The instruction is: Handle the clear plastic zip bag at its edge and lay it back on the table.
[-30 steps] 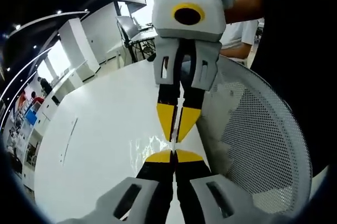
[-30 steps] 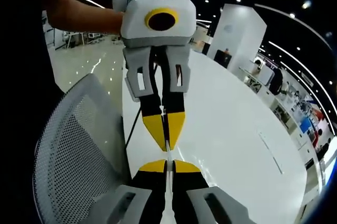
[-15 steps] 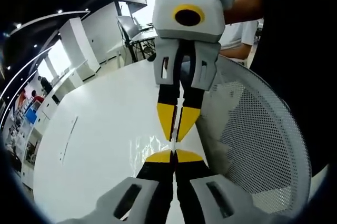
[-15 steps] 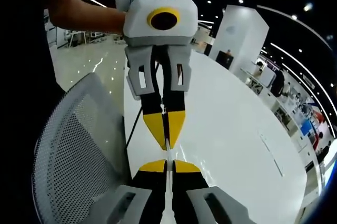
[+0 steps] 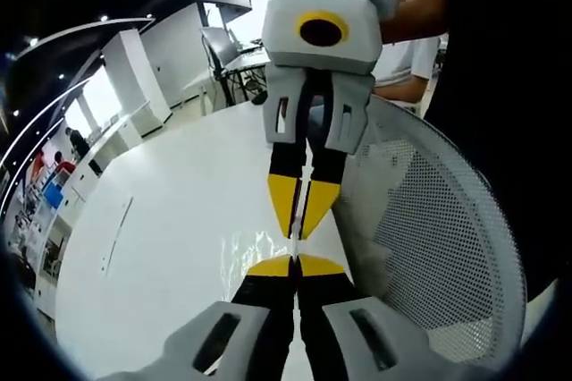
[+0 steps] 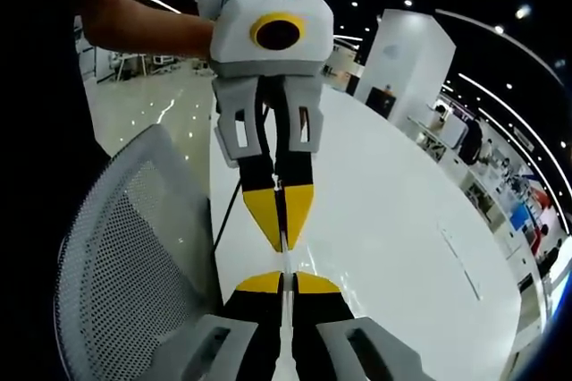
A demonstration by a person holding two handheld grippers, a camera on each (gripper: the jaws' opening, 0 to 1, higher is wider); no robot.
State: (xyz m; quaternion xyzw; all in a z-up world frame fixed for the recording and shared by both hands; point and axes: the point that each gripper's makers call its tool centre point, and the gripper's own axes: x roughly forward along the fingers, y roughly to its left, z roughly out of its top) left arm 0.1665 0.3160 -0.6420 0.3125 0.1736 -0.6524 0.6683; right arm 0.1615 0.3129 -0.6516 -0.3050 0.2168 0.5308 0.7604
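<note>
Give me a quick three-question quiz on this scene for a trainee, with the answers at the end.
1. True or false: the left gripper has its jaws wide open.
2. Multiple choice: what stands at the edge of the white table? A, a mesh chair. B, a ladder. C, a fridge.
3. Short answer: what do the left gripper and the right gripper pinch between them, tip to tip?

Key
1. False: its jaws are shut.
2. A.
3. The clear plastic zip bag, held at its edge above the table.
</note>
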